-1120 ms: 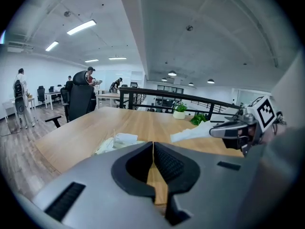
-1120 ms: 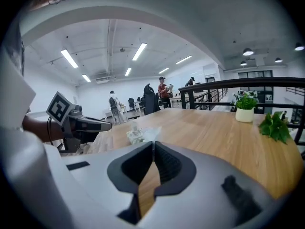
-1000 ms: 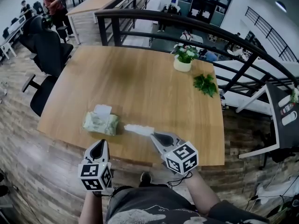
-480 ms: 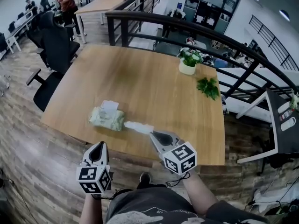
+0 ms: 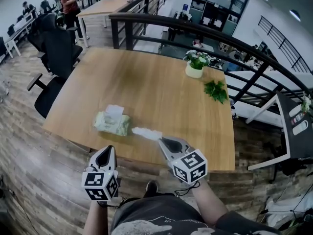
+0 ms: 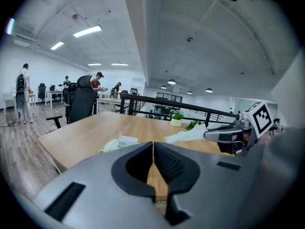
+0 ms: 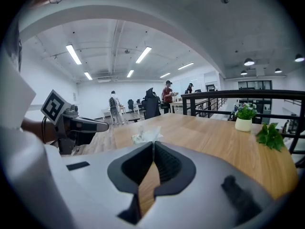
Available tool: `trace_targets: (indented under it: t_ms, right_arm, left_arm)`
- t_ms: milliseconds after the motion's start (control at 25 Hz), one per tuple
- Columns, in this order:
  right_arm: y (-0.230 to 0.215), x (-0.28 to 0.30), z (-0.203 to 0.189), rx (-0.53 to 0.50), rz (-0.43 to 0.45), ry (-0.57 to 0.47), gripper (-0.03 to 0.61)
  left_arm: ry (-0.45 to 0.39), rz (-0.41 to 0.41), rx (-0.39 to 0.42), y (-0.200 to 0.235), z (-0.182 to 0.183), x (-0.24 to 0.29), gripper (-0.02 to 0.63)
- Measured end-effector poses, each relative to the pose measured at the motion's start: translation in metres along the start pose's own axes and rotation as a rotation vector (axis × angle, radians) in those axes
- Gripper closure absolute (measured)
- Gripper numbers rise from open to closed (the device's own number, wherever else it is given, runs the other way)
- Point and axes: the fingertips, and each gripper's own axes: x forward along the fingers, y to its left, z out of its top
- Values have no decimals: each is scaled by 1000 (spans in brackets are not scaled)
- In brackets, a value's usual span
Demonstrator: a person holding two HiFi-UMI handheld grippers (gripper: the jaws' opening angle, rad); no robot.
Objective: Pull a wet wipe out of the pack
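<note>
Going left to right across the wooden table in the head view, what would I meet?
Pale green wet wipe pack → white wet wipe → white pot of flowers → loose green leafy sprig.

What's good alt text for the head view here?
The right gripper, shut on a white wet wipe, holds it just right of the green wipe pack on a wooden table, seen from above. The left gripper hangs shut and empty off the table's near edge. A potted plant and a leafy sprig sit at the far right.
</note>
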Motion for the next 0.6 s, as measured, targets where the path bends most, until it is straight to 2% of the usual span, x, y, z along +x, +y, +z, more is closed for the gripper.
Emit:
trace_targets:
  t_ms: [600]
  right_arm:
    - [-3, -1, 7, -7, -6, -26, 548]
  left_arm:
    - [-16, -11, -3, 1, 4, 8, 595]
